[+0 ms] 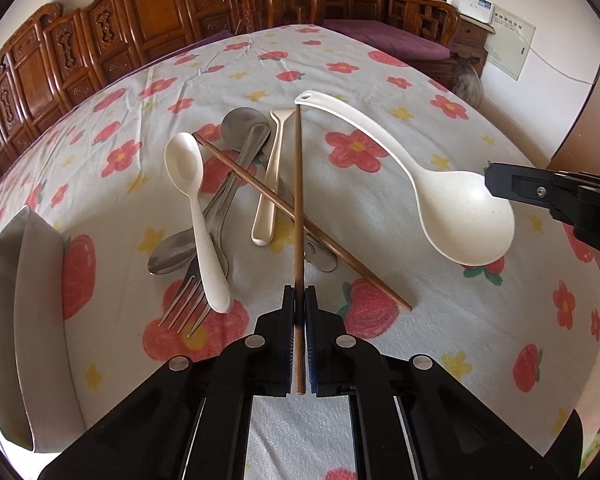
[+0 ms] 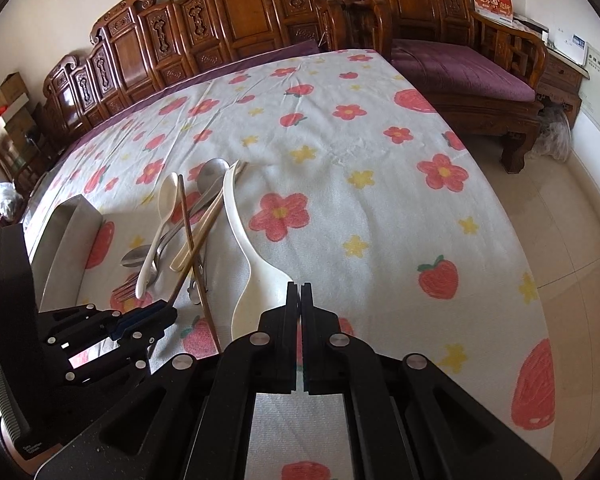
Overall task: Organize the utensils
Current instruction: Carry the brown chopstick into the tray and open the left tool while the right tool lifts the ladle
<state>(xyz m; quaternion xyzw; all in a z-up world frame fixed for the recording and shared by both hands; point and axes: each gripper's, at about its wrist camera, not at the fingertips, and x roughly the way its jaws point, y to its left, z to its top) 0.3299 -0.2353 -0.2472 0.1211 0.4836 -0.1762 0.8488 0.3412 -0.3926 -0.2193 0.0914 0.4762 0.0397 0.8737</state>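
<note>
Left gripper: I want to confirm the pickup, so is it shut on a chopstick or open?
Shut on it. The left gripper has both pads pressed against the chopstick, which runs straight between them.

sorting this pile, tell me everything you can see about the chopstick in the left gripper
The chopstick is a thin, straight brown stick, wood by its look. The left gripper is shut on its near part, the end running back between the fingers. It points away over the floral cloth, crossing above the second chopstick.
</note>
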